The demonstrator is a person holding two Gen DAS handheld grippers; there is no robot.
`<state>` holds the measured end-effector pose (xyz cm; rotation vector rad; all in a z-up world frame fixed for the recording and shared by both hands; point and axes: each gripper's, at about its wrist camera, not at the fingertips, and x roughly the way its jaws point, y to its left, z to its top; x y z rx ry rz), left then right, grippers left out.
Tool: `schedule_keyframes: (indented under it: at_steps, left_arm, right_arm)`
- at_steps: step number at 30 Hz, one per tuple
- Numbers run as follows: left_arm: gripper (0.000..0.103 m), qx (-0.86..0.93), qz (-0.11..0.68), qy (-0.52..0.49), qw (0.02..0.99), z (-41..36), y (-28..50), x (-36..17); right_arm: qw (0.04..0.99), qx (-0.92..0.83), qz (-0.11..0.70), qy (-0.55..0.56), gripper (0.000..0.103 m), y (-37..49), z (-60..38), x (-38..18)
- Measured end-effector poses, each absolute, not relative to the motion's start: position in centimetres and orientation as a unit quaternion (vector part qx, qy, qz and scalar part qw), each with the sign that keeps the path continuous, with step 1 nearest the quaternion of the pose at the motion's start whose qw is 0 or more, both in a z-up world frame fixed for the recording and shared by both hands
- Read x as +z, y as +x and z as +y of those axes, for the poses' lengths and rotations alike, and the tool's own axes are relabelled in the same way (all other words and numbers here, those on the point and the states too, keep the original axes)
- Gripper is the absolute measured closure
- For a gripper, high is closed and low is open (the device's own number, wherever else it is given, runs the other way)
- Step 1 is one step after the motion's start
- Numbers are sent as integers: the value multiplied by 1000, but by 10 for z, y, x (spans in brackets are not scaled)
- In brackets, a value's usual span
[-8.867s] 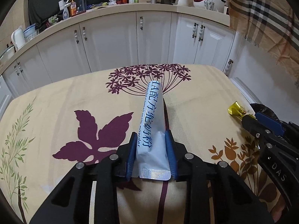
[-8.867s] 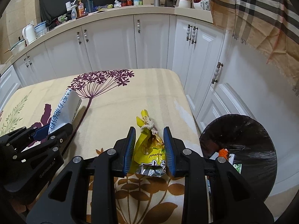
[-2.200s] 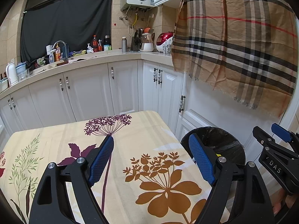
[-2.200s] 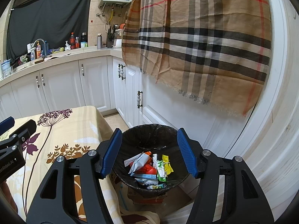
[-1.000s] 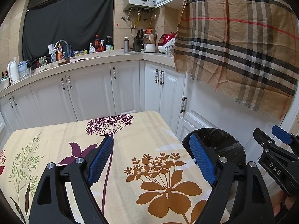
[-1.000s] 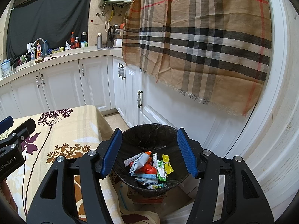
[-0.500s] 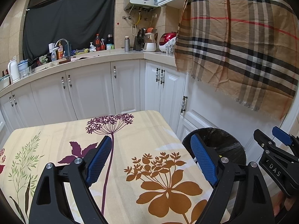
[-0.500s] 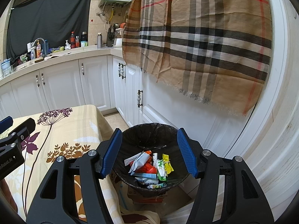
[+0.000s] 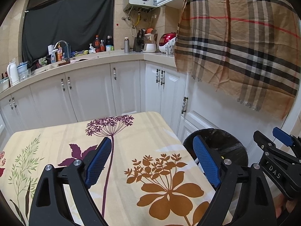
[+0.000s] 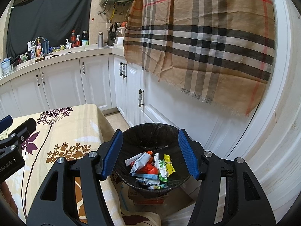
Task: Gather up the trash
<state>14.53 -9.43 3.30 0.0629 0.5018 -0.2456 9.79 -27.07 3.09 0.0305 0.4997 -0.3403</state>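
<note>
The left gripper (image 9: 152,160) is being held above the floral tablecloth (image 9: 131,135) in the lower half of the left wrist view, its jaws spread wide with nothing between them, having just been opening slightly. The right gripper (image 10: 150,153) is being held over the black-lined trash bin (image 10: 150,130) at the lower centre of the right wrist view, its blue pads (image 10: 186,154) standing apart and empty. Snack wrappers (image 10: 150,164) are lying inside the bin, a yellow wrapper (image 10: 168,163) among them at their right. A plaid scarf (image 10: 197,37) is hanging at the upper right.
</note>
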Motion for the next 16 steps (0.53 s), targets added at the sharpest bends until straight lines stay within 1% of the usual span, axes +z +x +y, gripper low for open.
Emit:
schedule_keyframes:
  at_steps: [9,16]
  left_arm:
    - [17,-130,238,32,962,-97,143,35]
    - [17,-114,260,23,959,-85,152,29]
  right_arm:
    - [955,-164,248,13,43,97,-267,24]
    - [956,-154,251,12,42,102,-261,27]
